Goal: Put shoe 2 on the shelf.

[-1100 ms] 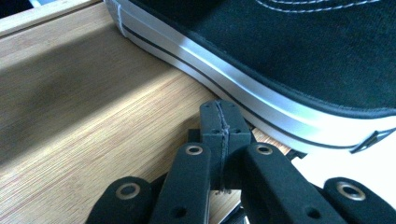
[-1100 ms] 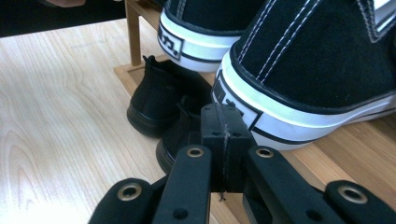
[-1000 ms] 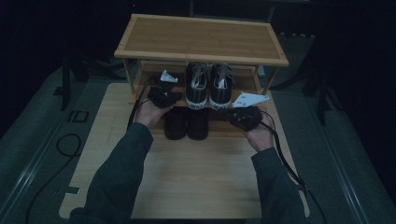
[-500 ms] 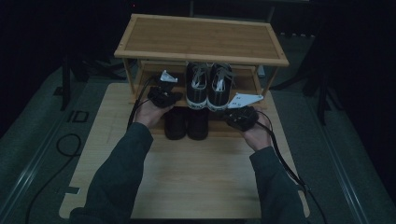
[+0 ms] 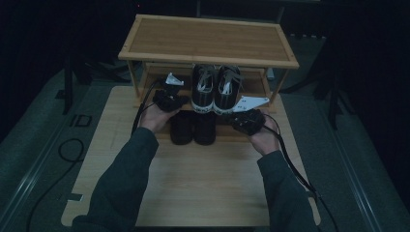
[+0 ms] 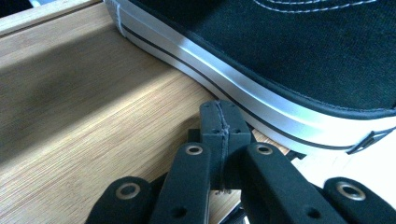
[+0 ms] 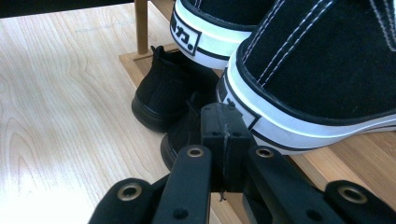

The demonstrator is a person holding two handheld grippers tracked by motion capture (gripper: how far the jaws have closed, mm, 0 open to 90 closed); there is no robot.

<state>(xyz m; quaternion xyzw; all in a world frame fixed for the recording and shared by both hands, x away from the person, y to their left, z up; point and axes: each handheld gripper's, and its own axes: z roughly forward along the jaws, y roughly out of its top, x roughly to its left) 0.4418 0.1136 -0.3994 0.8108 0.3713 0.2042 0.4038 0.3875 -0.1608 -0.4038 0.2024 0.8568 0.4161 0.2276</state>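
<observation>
Flanking the pair of sneakers (image 5: 215,89) on the rack's (image 5: 208,41) middle shelf at frame centre, the left gripper (image 5: 180,99) sits left, jaws together, empty; the right gripper (image 5: 237,120) likewise at right. Pushing both heels evenly should keep them square above the black shoes (image 5: 193,126).

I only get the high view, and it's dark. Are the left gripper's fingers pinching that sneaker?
Observer: No. The left gripper is shut and empty, beside the left sneaker, by its white sole.
Operator: And the right one?
Observer: The right gripper is shut and empty too, close to the heel of the right sneaker.
Operator: Anything printed on the heels?
Observer: The left sneaker's heel carries a black-and-white label; I can't read it.
</observation>
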